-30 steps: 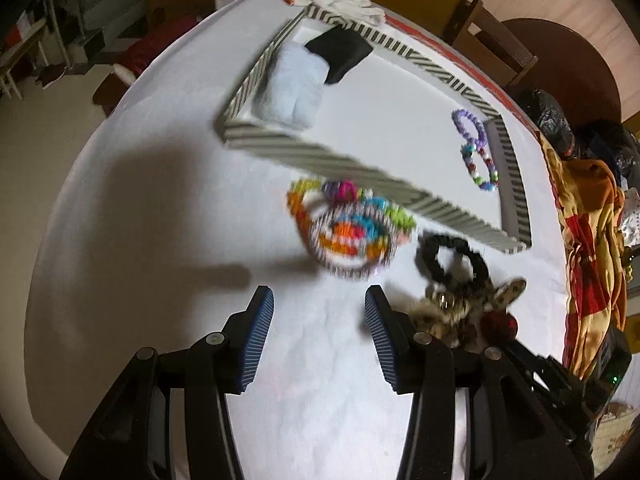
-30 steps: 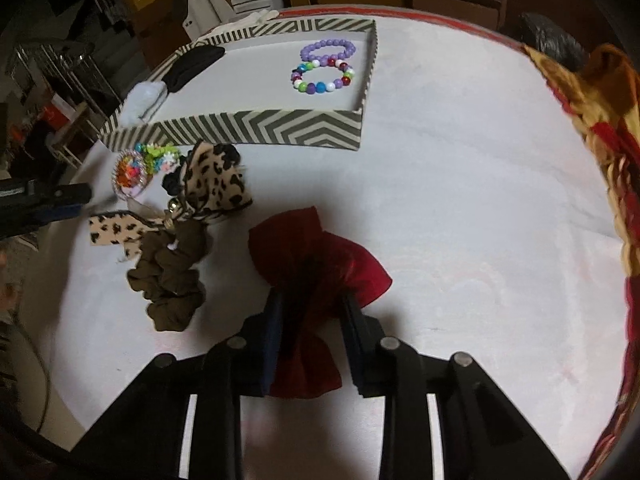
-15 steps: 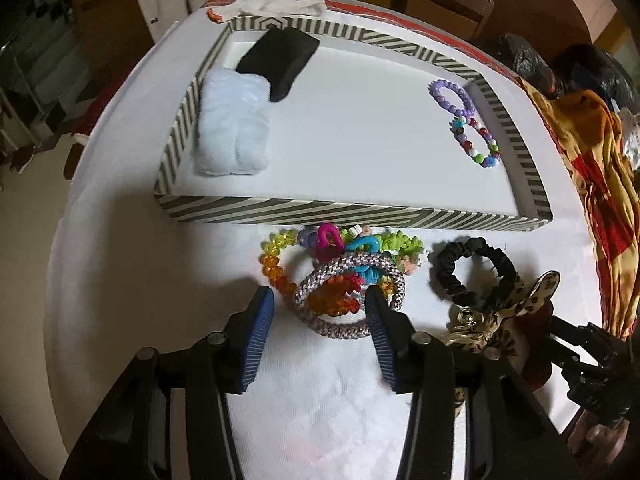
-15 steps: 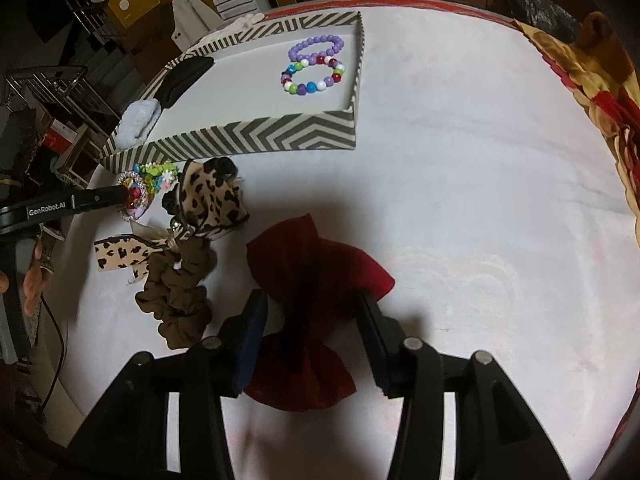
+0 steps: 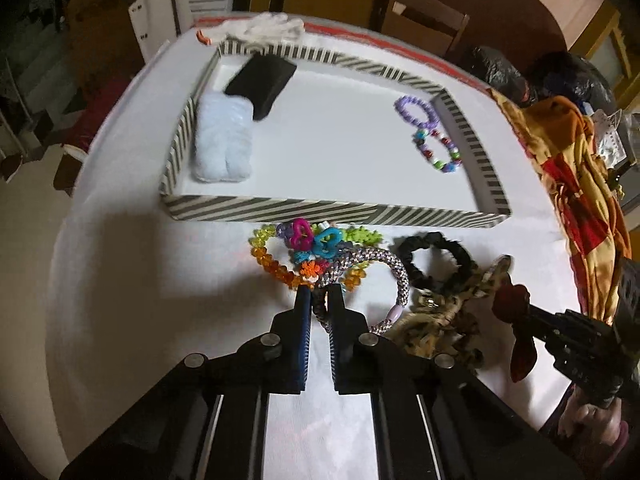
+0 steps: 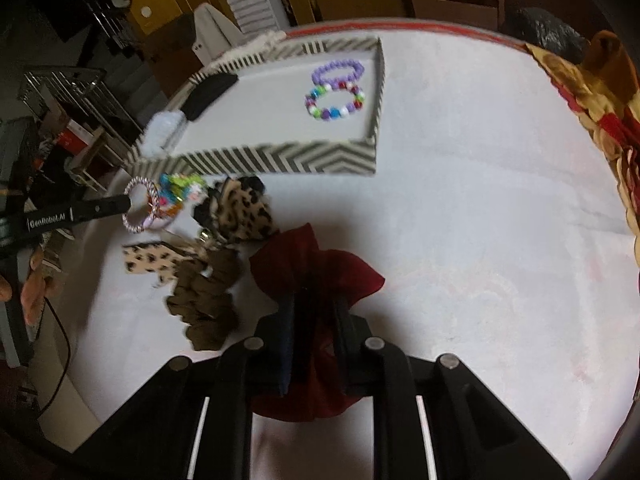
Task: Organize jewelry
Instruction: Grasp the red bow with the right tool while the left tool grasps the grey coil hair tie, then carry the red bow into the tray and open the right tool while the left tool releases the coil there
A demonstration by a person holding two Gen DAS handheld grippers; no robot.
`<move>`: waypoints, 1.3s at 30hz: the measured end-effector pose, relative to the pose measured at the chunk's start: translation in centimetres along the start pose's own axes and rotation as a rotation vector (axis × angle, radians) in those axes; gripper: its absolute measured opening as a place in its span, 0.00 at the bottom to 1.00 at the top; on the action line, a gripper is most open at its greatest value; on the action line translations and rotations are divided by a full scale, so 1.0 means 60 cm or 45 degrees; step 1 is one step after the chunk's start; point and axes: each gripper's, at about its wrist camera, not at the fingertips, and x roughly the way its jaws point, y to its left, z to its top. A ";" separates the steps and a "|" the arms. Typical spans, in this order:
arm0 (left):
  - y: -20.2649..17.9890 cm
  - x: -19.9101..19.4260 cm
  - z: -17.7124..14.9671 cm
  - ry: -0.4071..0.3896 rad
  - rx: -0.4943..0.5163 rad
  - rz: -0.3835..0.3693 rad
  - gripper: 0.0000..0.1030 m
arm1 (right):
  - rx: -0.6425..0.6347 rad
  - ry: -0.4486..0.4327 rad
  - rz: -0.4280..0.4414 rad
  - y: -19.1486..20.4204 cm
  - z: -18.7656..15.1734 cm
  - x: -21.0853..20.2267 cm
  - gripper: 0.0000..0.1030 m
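My left gripper (image 5: 319,294) is shut on a braided pink-and-white rope bracelet (image 5: 394,268), which rests among colourful bead bracelets (image 5: 280,270) in front of the striped tray (image 5: 320,210). It also shows in the right wrist view (image 6: 127,204) holding the same bracelet (image 6: 138,224). My right gripper (image 6: 316,300) is shut on a dark red fabric bow (image 6: 320,268) on the white cloth. In the tray lie a purple bead bracelet (image 5: 414,110), a multicoloured bead bracelet (image 5: 438,152), a light blue fluffy item (image 5: 224,144) and a black item (image 5: 262,80).
A black scrunchie (image 5: 436,258) and leopard-print scrunchies (image 5: 448,312) lie right of the bead pile; a brown scrunchie (image 6: 204,300) lies beside them. A yellow-red cloth (image 5: 580,184) is heaped at the table's right edge. A white glove (image 5: 264,26) lies behind the tray.
My left gripper moved forward and closed on the braided bracelet. My right gripper, open around the red bow half a second ago, has closed on it again.
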 end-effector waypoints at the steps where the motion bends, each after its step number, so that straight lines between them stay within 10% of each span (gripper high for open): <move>1: -0.002 -0.012 -0.001 -0.013 -0.004 0.003 0.13 | -0.003 -0.014 0.010 0.002 0.003 -0.009 0.16; 39: -0.039 -0.049 0.106 -0.146 -0.012 0.100 0.13 | -0.067 -0.166 0.074 0.025 0.158 -0.054 0.16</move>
